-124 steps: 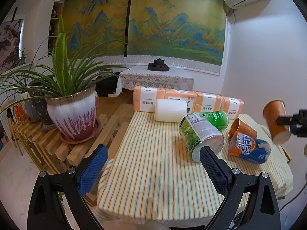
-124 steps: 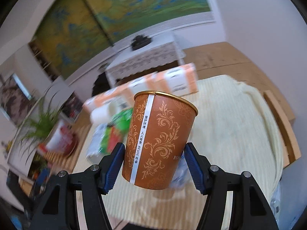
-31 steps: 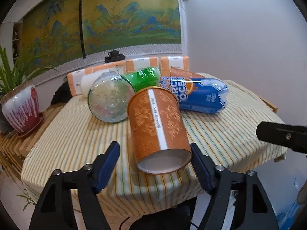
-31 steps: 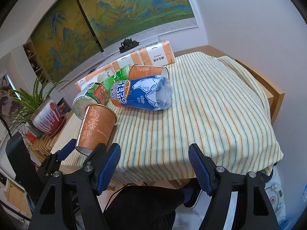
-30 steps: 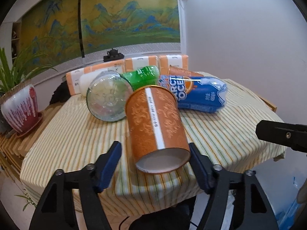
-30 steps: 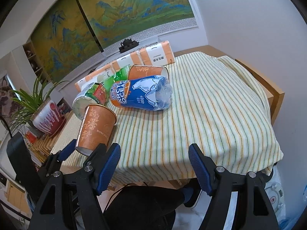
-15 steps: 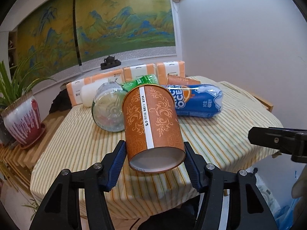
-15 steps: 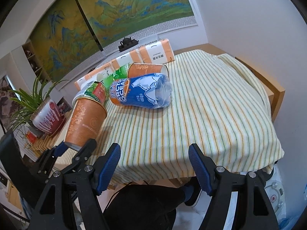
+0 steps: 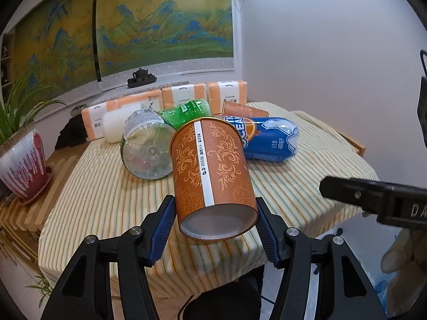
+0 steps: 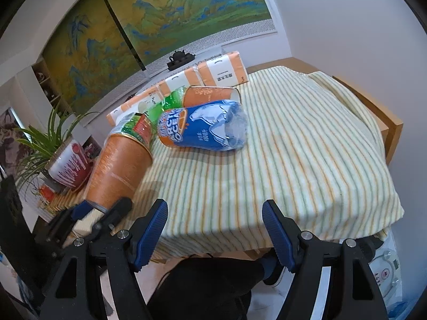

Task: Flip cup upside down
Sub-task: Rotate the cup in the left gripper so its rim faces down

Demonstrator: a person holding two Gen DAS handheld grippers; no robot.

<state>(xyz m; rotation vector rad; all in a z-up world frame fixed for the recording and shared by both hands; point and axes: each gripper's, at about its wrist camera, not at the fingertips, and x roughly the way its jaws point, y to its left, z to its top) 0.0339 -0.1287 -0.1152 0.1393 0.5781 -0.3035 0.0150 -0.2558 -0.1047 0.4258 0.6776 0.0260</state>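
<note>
Two cups (image 9: 213, 178), three bottles (image 9: 267, 138)

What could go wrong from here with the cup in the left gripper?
The left gripper pinches the orange cup only near its base, so the thin wall could buckle or slip. The clear bottle and blue bottle lie just behind it; a wide turn might knock them rolling.

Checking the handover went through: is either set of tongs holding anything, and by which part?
The left tongs grip the orange paper cup across its sidewall near the base. The right tongs are open, holding nothing.
</note>
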